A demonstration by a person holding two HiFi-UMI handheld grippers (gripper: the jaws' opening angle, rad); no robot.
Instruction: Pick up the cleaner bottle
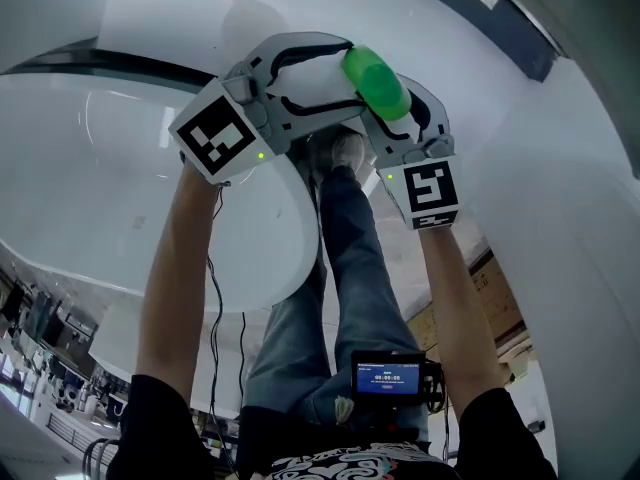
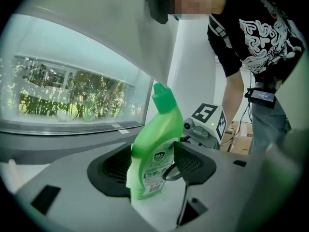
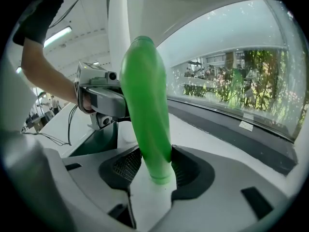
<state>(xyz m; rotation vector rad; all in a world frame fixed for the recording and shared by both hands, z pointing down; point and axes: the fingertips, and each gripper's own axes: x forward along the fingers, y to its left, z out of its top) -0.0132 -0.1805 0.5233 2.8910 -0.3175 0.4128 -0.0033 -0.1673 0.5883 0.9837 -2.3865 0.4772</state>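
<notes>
Glossy green plastic cleaner bottle [image 1: 375, 83], bent-necked, printed label [image 2: 157, 166] on one face, clamped between ribbed black pads [image 3: 126, 166] of right gripper [image 3: 155, 153], left gripper [image 2: 153, 161] opposite with jaws spread slack around same bottle; smooth white round tabletop [image 1: 150, 168] left of bottle, curved glass window [image 2: 72, 91] behind it.

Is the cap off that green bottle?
No: in the left gripper view the bottle has its green cap sitting on top of the neck.
</notes>
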